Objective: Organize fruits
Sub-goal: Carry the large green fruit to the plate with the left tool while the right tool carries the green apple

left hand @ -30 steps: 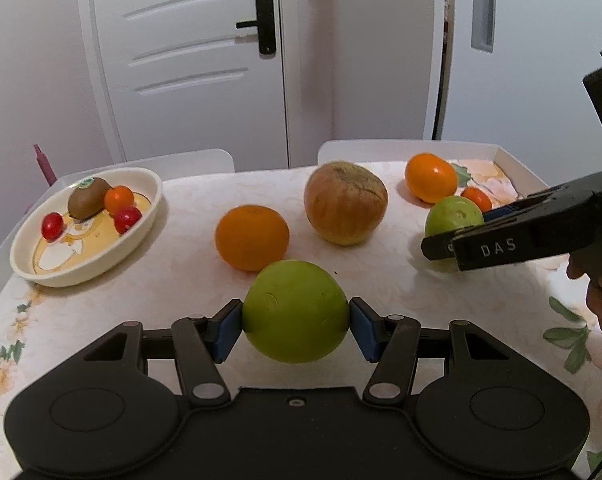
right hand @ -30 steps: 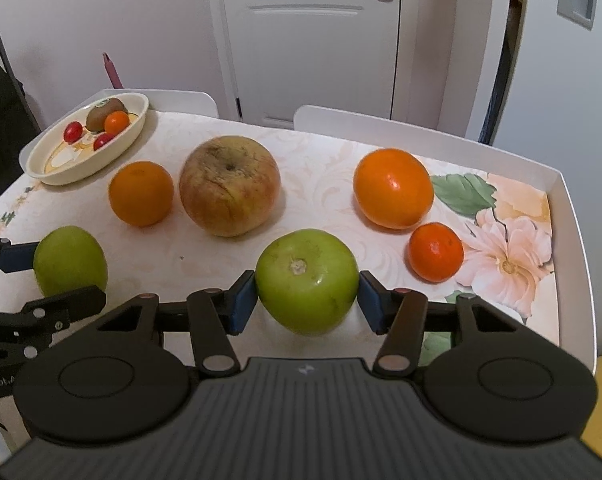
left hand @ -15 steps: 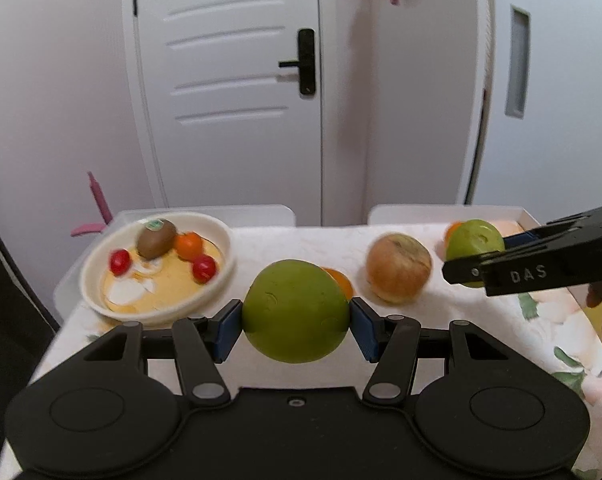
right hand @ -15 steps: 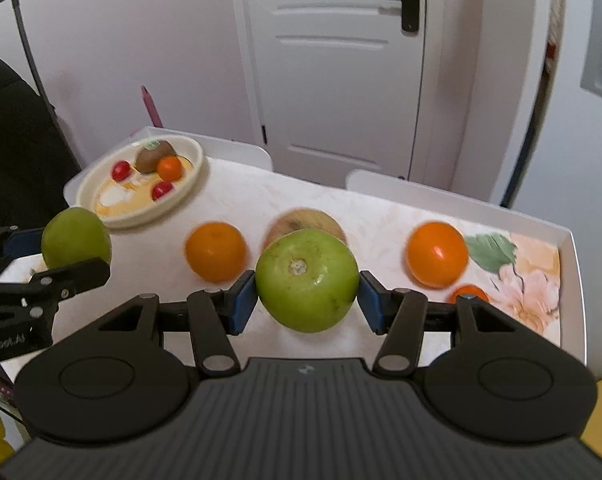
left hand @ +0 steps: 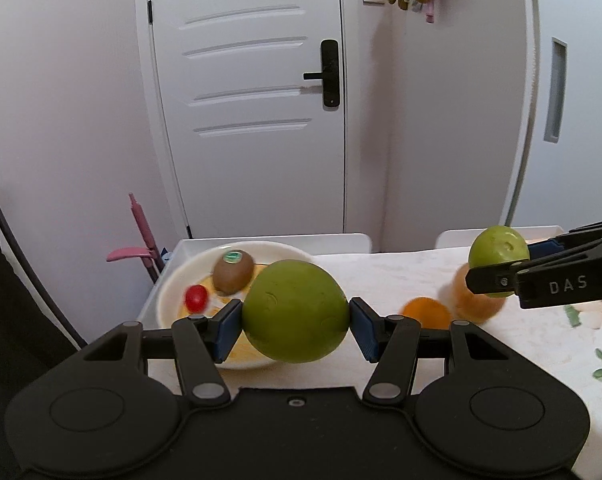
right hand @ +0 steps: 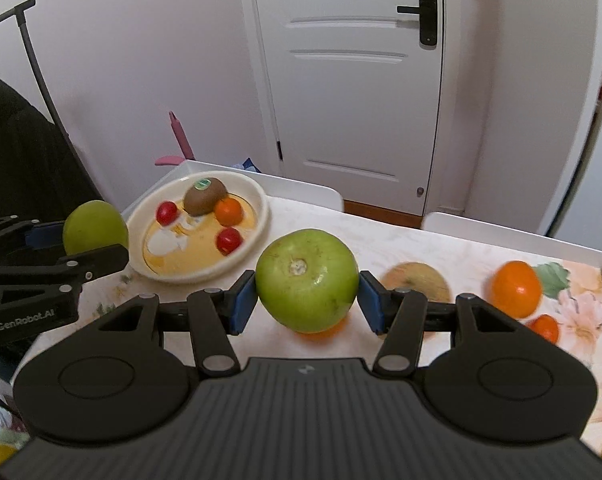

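Observation:
My left gripper [left hand: 295, 322] is shut on a green apple [left hand: 295, 310] and holds it in the air in front of the cream bowl [left hand: 169, 300]. It also shows in the right wrist view [right hand: 95, 226]. My right gripper [right hand: 307, 300] is shut on a second green apple [right hand: 307, 278], held above the table right of the bowl [right hand: 257, 216]; the left wrist view shows it too [left hand: 499, 250]. The bowl holds a kiwi [right hand: 205, 196], two cherry tomatoes [right hand: 229, 240] and a small orange fruit [right hand: 229, 210].
On the white tray table [right hand: 573, 246] lie a brownish apple [right hand: 417, 282], a large orange [right hand: 515, 288], a small orange [right hand: 545, 328] and another orange [left hand: 425, 314] partly hidden under my right gripper. A white door stands behind. A pink handle [right hand: 179, 136] leans at the far left corner.
Both grippers have lifted their green apples off the table and swung left toward the bowl. The bowl now sits closer and more central in both views.

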The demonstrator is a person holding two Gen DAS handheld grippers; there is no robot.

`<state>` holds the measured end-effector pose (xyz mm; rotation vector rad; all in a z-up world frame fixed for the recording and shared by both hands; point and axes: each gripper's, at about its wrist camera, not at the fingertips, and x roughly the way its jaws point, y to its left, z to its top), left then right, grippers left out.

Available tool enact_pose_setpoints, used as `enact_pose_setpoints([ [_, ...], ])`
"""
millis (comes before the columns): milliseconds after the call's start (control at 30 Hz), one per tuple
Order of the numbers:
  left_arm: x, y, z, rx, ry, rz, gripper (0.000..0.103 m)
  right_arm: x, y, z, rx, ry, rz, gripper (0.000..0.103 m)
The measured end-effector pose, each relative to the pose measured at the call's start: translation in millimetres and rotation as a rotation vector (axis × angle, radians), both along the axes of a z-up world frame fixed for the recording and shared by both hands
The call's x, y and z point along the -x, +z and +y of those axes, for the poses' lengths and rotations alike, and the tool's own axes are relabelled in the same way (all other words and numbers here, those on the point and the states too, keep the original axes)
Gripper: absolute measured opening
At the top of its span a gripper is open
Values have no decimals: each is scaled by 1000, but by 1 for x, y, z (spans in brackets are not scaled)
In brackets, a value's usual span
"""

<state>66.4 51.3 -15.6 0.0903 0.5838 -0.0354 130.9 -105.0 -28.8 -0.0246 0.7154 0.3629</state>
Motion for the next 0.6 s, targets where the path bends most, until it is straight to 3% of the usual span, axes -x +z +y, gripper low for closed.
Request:
enact_pose_setpoints([
  [600,-70,-41,89,-32,-116,85,62,-43,-21,91,-3,-105,48,69],
])
